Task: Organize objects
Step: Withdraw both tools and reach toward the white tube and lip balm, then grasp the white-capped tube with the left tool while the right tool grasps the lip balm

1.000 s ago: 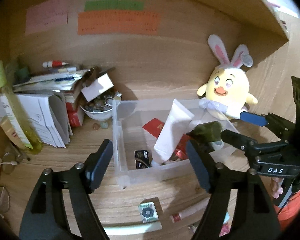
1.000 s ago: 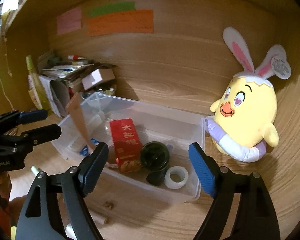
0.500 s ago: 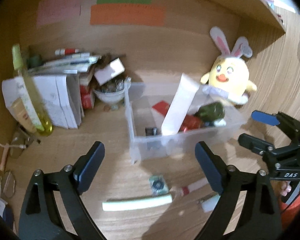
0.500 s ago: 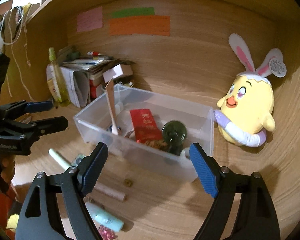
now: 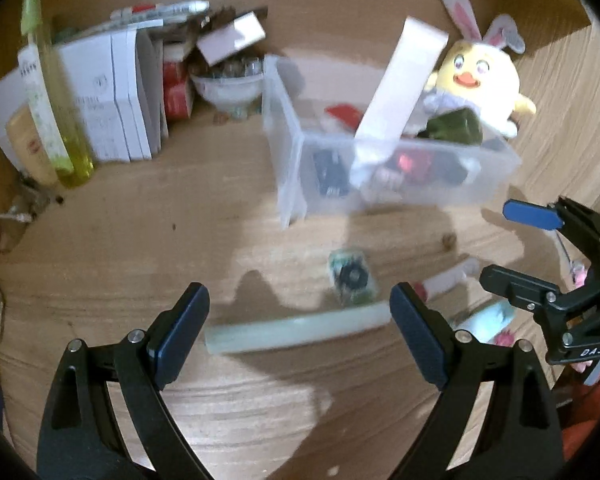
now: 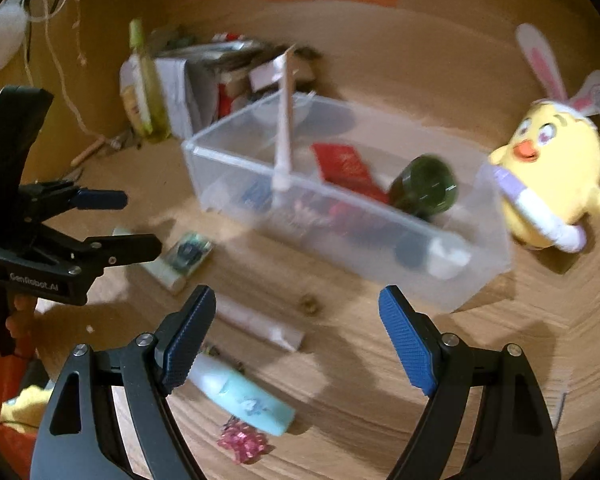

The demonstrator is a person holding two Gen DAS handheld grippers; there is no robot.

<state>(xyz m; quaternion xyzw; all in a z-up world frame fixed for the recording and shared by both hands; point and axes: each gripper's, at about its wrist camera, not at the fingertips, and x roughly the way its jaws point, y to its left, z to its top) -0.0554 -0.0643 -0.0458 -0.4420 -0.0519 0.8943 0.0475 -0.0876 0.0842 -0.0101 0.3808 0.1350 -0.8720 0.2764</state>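
Left tongs (image 5: 299,322) angled steeply down over the wooden surface (image 5: 140,240), jaws spread wide, nothing gripped; pale green tube (image 5: 296,330) lying flat on the wood between the two dark pads without touching either, small green-and-black packet (image 5: 352,278) just beyond it. Right tongs (image 6: 296,340) tilted downward likewise, blue ribbed pads well apart and empty, hanging above a slim white tube (image 6: 260,325), with a light blue tube (image 6: 244,398) and a crumpled pink foil wrapper (image 6: 242,442) nearer the camera. Seen from the right wrist, white lettering "GenRobot.AI" on the body of the left tool, fingertips of a hand (image 6: 18,320) wrapped around its grip; from the left wrist, only "DAS" legible on the right tool (the rest out of sight). Clear plastic bin (image 6: 488,248) standing farther back, holding a tall white tube leaning upright (image 5: 396,92), a red carton (image 6: 344,168) with blurred print, and a dark green jar on its side (image 6: 424,192). Yellow chick plush with rabbit ears (image 6: 552,168) touching the bin's far end. Stacked papers and boxes (image 5: 112,100) and a yellow-green bottle (image 5: 56,120) at the back left, writing too blurred to read.
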